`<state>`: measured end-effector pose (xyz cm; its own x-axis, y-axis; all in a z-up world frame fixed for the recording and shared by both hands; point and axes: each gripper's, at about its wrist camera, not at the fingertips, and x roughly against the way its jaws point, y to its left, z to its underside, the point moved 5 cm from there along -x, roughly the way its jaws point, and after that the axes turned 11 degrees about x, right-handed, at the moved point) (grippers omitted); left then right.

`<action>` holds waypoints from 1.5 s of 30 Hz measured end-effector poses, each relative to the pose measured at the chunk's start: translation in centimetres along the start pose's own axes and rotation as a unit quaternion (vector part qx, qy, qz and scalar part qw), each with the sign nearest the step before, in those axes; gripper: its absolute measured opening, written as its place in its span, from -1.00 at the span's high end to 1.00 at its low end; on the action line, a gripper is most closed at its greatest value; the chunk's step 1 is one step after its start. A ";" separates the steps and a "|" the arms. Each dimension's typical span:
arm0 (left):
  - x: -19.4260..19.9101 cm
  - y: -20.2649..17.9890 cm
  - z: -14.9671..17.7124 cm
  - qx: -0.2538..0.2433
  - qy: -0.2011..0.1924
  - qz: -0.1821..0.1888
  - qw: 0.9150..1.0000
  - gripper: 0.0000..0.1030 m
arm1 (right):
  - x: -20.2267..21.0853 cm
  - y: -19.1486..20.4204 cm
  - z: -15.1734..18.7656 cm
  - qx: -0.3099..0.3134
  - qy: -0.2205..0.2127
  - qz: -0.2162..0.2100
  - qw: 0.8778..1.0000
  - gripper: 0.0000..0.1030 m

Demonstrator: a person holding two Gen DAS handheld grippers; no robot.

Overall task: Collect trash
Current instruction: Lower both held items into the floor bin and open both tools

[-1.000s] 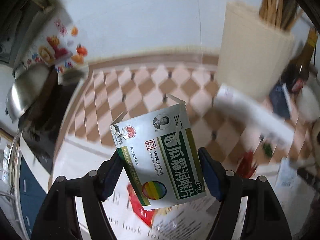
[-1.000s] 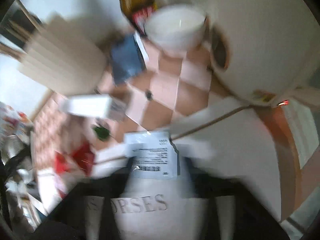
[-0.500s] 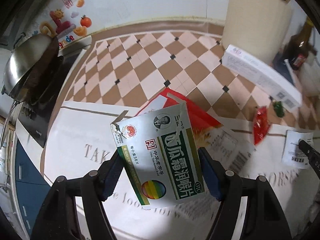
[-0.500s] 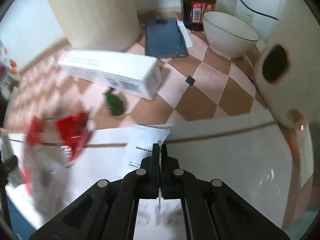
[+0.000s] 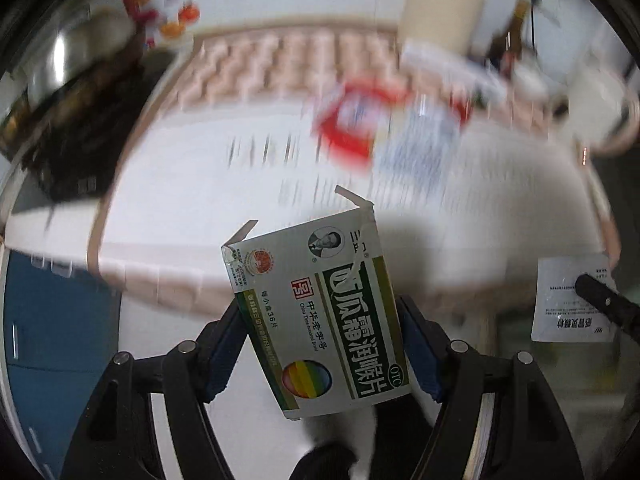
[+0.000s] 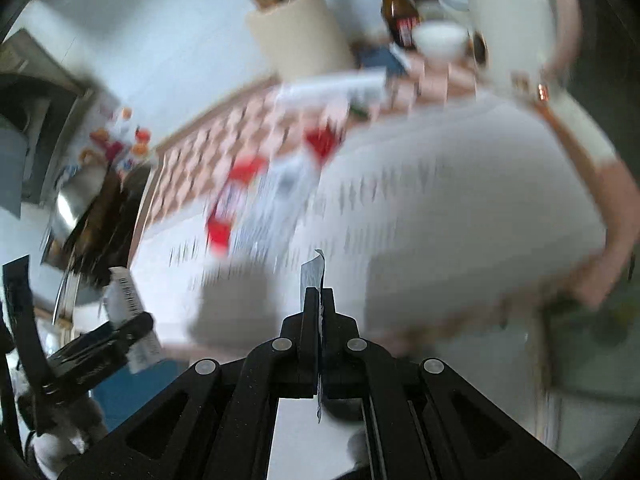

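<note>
My left gripper (image 5: 320, 344) is shut on a flattened green and white medicine box (image 5: 316, 308), held above the counter's front edge. My right gripper (image 6: 319, 300) is shut on a thin white paper slip (image 6: 312, 276), seen edge-on between the pads; the slip also shows in the left wrist view (image 5: 560, 300). The left gripper with its box (image 6: 128, 300) appears at the lower left of the right wrist view. Red wrappers (image 5: 352, 120) and printed papers (image 5: 416, 148) lie blurred on the white mat (image 5: 224, 168).
At the back stand a cream utensil holder (image 6: 300, 36), a brown bottle (image 6: 396, 12), a white bowl (image 6: 440, 40) and a long white box (image 6: 332, 88). A steel wok (image 6: 76, 208) sits on the stove at left. A blue cabinet front (image 5: 52, 328) is below.
Both grippers have pulled back and up from the counter, each still holding its item. The counter now looks farther away and the background is motion-blurred.
</note>
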<state>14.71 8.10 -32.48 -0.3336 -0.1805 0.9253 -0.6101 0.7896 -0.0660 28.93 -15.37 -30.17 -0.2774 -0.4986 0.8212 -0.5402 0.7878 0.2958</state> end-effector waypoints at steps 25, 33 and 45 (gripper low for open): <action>-54.3 4.6 25.9 0.052 0.317 0.040 0.946 -0.41 | -47.2 -9.3 39.3 -0.070 0.221 -0.020 0.973 0.99; -52.3 6.5 25.1 0.045 0.276 0.012 0.960 -0.98 | -50.0 -9.3 41.2 -0.067 0.256 0.004 0.964 0.71; -44.2 9.0 22.9 0.011 0.170 -0.062 0.983 -0.98 | -45.0 -8.2 38.9 -0.001 0.245 0.086 0.966 -1.00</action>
<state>7.50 9.80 -82.48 0.0023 -0.0648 0.9979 -0.6481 0.7599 0.0508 14.93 -13.45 -88.51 0.0466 -0.1302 0.9904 -0.5179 0.8446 0.1354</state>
